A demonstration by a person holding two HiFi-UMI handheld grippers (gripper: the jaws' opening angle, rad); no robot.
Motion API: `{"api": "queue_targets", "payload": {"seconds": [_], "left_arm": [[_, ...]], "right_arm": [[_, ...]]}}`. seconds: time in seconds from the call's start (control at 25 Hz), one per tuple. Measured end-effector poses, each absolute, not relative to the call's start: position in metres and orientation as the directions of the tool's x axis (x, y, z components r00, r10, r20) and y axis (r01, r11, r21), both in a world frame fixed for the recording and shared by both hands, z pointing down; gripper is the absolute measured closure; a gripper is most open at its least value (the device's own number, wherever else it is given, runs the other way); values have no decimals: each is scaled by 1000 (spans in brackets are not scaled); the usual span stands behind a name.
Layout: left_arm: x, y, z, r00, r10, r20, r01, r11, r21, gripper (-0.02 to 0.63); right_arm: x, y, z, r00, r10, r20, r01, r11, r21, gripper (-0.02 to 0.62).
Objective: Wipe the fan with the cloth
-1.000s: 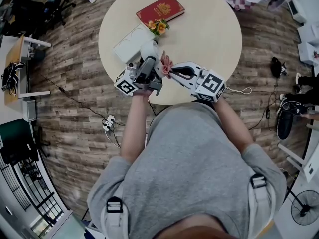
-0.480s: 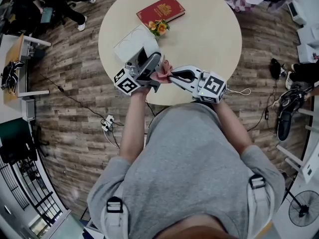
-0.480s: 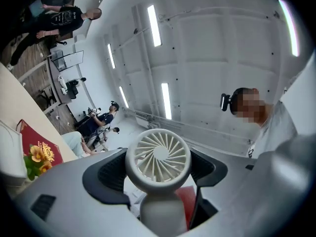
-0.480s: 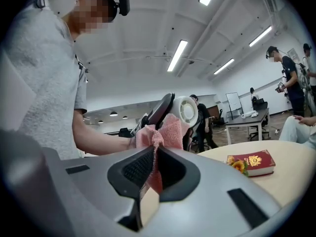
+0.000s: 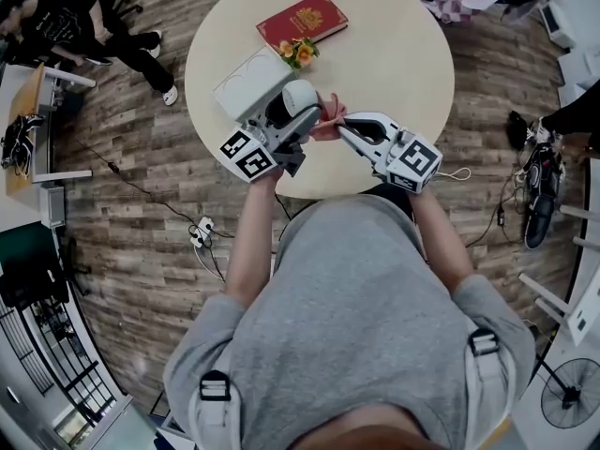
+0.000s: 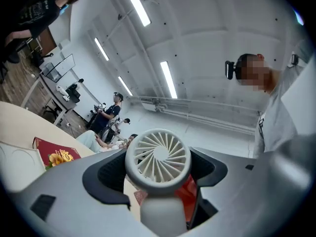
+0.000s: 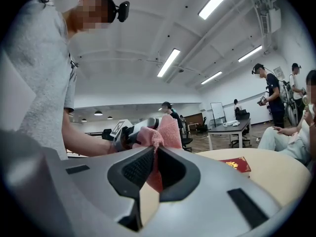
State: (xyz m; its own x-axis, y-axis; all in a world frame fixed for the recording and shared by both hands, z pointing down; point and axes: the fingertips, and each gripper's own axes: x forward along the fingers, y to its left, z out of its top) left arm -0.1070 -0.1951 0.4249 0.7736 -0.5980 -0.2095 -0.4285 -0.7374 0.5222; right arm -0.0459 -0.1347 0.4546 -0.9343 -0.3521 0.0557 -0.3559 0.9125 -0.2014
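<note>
Since half a second ago the fan [image 5: 298,97] has swung up, so its round white head now shows clearly over the near edge of the table [image 5: 403,54]. The pink cloth [image 5: 326,120] has risen with the right gripper [image 5: 339,127] from below the head to its side. That suggests the wiping is under way and is moving on to a new face of the fan. The left gripper [image 5: 292,122] has its jaws closed round the fan's stem just under the head, with the slatted grille standing up between them in its own view. The right gripper has its jaws pinched almost together on a fold of the cloth, and the loose bunch sticks out past the tips. Above the table's near edge, the cloth lies right against the fan's head and seems to touch it, so the fan sits just beyond the right jaws – not between them. Farther across the table a white box [image 5: 246,82], a small bunch of flowers [image 5: 298,51] and a red book [image 5: 302,17] lie untouched.
</note>
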Motion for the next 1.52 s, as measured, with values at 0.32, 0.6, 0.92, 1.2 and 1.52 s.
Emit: {"api": "queue_targets", "payload": {"seconds": [0.32, 0.6, 0.92, 1.2, 1.52], "left_arm": [[-97, -186, 443, 814, -570, -111, -473, -762, 441, 232], [-96, -184, 475, 804, -595, 6, -542, -729, 419, 232], [-99, -179, 487, 800, -599, 36, -552, -712, 433, 232], [-101, -179, 489, 798, -601, 48, -559, -708, 432, 232], [-98, -176, 494, 800, -594, 83, -571, -712, 409, 232]], "right_arm": [[-16, -155, 467, -897, -435, 77, -442, 886, -142, 568], [4, -172, 473, -862, -496, 104, -505, 855, -113, 568], [13, -175, 477, -845, -520, 124, -532, 840, -105, 568], [13, -176, 481, -843, -520, 140, -534, 840, -98, 568], [14, -178, 483, -840, -524, 137, -539, 834, -114, 568]]}}
